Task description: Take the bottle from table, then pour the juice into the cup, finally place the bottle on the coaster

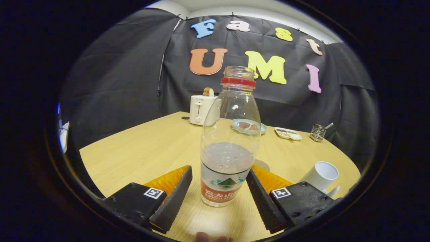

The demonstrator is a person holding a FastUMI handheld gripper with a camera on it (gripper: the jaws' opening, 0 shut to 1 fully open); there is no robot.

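Gripper (pixel 219 193) spread wide, touching nothing — uncapped bottle (pixel 229 141) upright on the table (pixel 141 151) between its fingers; white cup (pixel 321 174) beyond the right one.

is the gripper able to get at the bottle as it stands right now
Probably yes. The bottle stands upright on the table, between the open fingers of the gripper, with a gap on each side and nothing in between. The cup sits off to the side, clear of the fingers.
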